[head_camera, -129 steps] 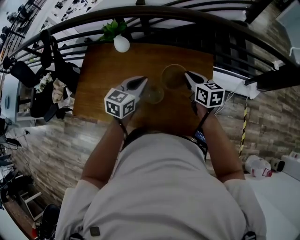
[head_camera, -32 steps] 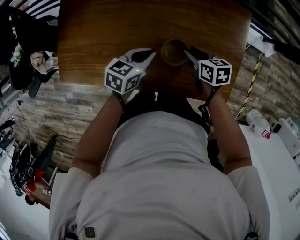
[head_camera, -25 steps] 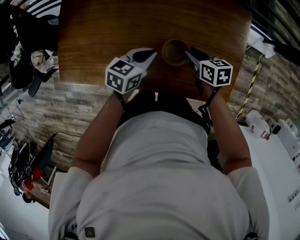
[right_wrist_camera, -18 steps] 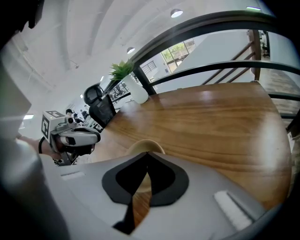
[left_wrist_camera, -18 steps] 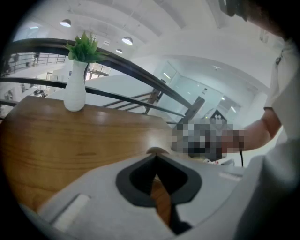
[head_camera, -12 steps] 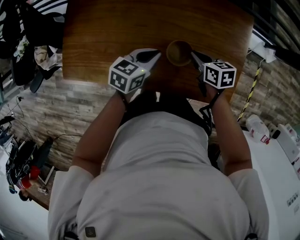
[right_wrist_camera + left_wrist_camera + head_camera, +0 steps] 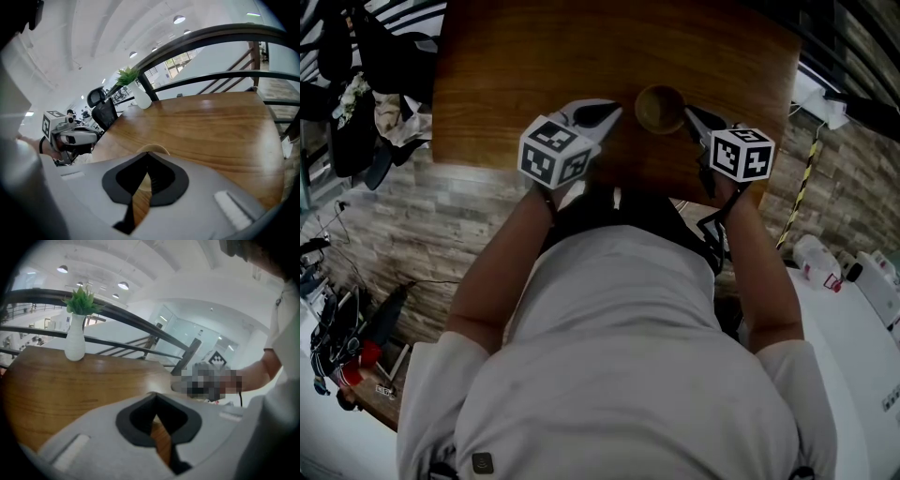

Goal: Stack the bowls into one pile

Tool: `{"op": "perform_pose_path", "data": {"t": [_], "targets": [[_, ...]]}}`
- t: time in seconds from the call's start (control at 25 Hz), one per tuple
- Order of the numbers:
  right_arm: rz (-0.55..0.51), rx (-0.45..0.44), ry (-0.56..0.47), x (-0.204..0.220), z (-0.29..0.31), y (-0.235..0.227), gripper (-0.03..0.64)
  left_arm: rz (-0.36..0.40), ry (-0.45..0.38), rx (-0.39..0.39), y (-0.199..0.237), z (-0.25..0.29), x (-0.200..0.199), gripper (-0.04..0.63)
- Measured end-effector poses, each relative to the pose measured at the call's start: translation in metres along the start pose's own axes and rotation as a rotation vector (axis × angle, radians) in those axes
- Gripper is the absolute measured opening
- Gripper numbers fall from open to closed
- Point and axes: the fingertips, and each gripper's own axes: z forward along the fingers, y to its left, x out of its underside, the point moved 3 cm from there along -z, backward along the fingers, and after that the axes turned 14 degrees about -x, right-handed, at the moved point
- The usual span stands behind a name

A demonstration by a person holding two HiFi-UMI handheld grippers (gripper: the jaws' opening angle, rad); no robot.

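A single pile of brownish bowls [image 7: 659,109] stands on the wooden table [image 7: 525,66], near its front edge. My left gripper [image 7: 616,112] hovers just left of the pile, shut, with nothing between its jaws. My right gripper [image 7: 688,112] sits just right of the pile, also shut and holding nothing. In the right gripper view the pile's pale rim [image 7: 153,149] peeks out just beyond the closed right gripper [image 7: 148,158], and my left gripper [image 7: 70,136] shows at the left. In the left gripper view, only bare wood lies past the closed left gripper [image 7: 155,398].
A white vase [image 7: 75,341] with a green plant stands at the table's far edge, also visible as the vase [image 7: 141,99] in the right gripper view. A dark railing [image 7: 220,37] runs behind the table. A brick wall [image 7: 422,216] drops below the table's front edge. The person's torso fills the lower head view.
Both grippers have lifted a little and eased back from the bowl pile. The pile has stayed where it was on the table.
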Motion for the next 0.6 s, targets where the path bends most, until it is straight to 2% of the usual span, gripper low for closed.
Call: {"op": "perform_pose_path", "data": {"t": [0.32,0.6], "targets": [[-0.051,0.016,-0.072,-0.024,-0.016,0.029,0.008,0.054,-0.058,0.002,-0.005,-0.027,-0.029,0.004],[-0.118,0.020,-0.151,-0.052,-0.038,0.075,0.009,0.105,-0.136,0.010,-0.017,-0.064,-0.063,0.003]]}}
